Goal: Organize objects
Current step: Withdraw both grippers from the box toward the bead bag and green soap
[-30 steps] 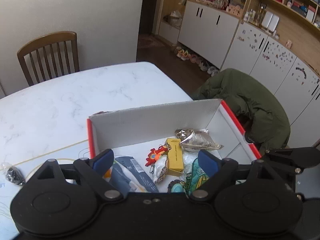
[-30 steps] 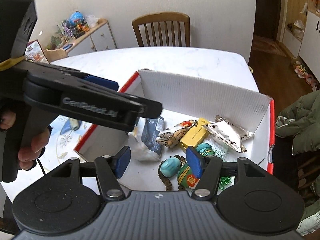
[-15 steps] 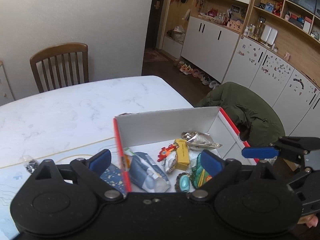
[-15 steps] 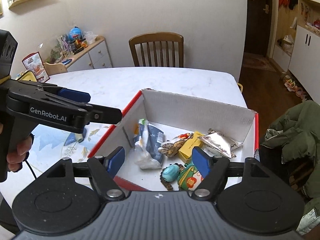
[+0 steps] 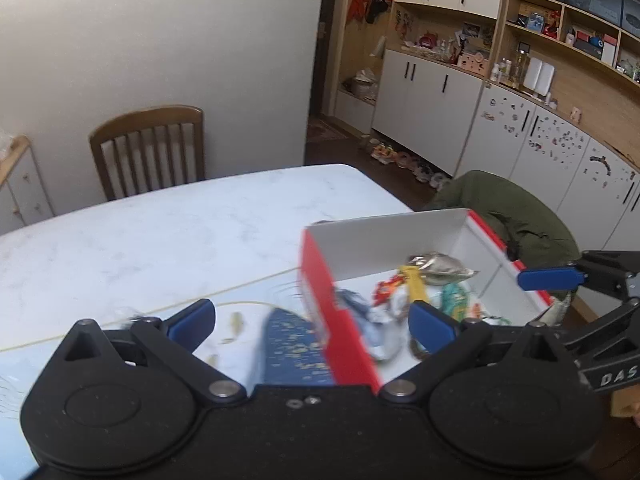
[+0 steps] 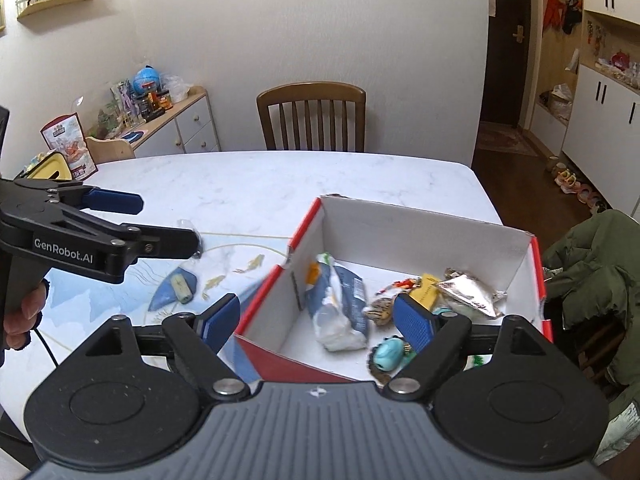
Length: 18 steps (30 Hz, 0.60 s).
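A cardboard box point(image 6: 420, 236), red outside and white inside, stands on the marble table point(image 6: 280, 180). In it lie a blue-and-white packet point(image 6: 340, 304), a silver foil packet point(image 6: 468, 292), a yellow carton point(image 6: 428, 286), a turquoise charm point(image 6: 388, 354) and other small trinkets. My right gripper point(image 6: 318, 320) hangs open above the box's near left corner with nothing in it. My left gripper point(image 5: 312, 322) is open and straddles the box's red left wall point(image 5: 320, 280). From the right wrist it shows as the left gripper point(image 6: 168, 222), held by a hand over the mat.
A pale-blue printed mat point(image 6: 120, 304) lies left of the box, with a small pale cylinder point(image 6: 182, 286) on it. A wooden chair point(image 6: 312, 116) stands at the far side. A green coat point(image 6: 596, 256) hangs beside the box's right wall. A sideboard point(image 6: 180, 120) stands far left.
Both grippers have drawn back and risen from the box. The left one has swung left, so the box now sits to its right. Both stay open and hold nothing.
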{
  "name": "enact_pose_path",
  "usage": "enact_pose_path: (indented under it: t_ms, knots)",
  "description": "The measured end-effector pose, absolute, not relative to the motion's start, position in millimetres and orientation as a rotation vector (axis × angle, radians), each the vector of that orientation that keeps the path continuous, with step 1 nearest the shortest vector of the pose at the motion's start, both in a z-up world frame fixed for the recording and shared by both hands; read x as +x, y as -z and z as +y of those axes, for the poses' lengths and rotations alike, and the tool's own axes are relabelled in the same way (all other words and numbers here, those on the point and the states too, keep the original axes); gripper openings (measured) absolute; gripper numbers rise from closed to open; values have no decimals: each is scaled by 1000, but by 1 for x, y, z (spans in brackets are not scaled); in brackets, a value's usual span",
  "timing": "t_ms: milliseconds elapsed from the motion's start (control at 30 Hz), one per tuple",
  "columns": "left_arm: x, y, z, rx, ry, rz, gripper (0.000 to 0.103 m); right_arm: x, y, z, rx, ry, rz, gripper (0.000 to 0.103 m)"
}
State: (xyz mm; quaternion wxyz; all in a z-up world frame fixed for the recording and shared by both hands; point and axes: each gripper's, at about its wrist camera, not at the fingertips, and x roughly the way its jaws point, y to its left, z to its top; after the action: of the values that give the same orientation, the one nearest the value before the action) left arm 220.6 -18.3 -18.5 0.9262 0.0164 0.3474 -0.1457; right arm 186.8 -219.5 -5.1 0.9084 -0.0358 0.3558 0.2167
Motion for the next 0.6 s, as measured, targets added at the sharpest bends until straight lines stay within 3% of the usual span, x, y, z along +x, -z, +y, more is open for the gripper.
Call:
enact_pose_path:
  t_ms: [600]
  knots:
    - [234, 30, 122, -73, 122, 683, 103, 169, 23, -102, -70, -488, 785, 84]
